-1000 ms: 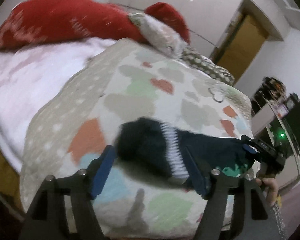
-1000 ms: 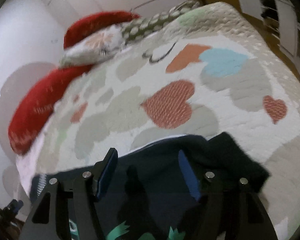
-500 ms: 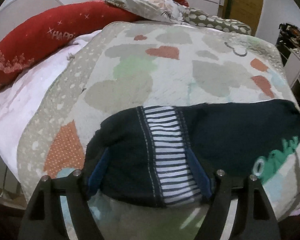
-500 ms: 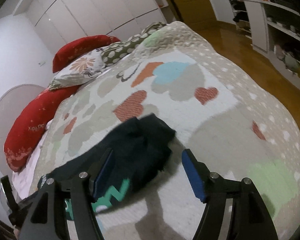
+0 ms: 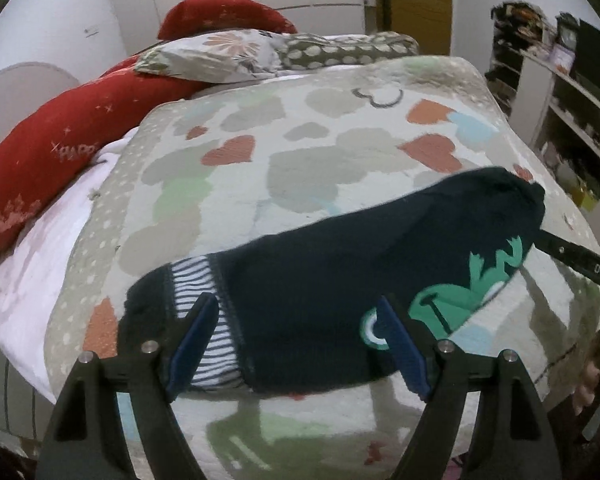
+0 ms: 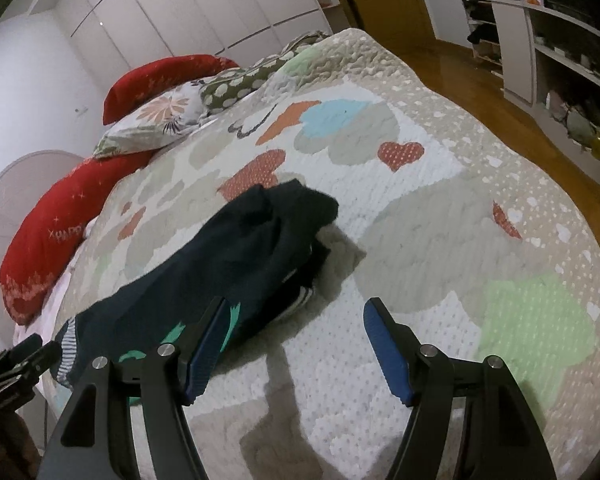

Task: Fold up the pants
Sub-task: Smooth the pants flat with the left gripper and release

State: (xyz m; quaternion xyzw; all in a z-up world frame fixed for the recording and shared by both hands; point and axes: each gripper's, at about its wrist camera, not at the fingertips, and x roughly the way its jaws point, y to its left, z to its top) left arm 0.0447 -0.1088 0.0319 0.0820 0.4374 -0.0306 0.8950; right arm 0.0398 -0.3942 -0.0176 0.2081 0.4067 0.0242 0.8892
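In the left wrist view the pants (image 5: 340,280) are seen along their whole length: a striped band (image 5: 196,320) at the left end, a green print (image 5: 460,300) toward the right, and the bunched dark end at the far right. One black finger of the right tongs (image 5: 572,260) is seen there at the edge, close to that end of the pants, with part of a hand (image 5: 592,380) below it. In the right wrist view the same pants (image 6: 228,268) are seen from the other end, with the bunched part nearest the middle of the quilt (image 6: 440,220). At the lower left edge of that view a black part is seen, which seems to be the left tongs (image 6: 16,364). The wooden floor (image 6: 480,80) and the shelves (image 6: 540,40) are shown more fully in this view.

No container is seen.

The pants lie flat on the quilt of the bed, below the red pillows (image 5: 60,140). The left tongs (image 5: 296,340) are held over the striped end and their jaws are opening; the cloth lies behind them and is not pressed. The right tongs (image 6: 296,348) are wide open, with bare quilt between the pads and the pants just beside the left pad (image 6: 204,344).
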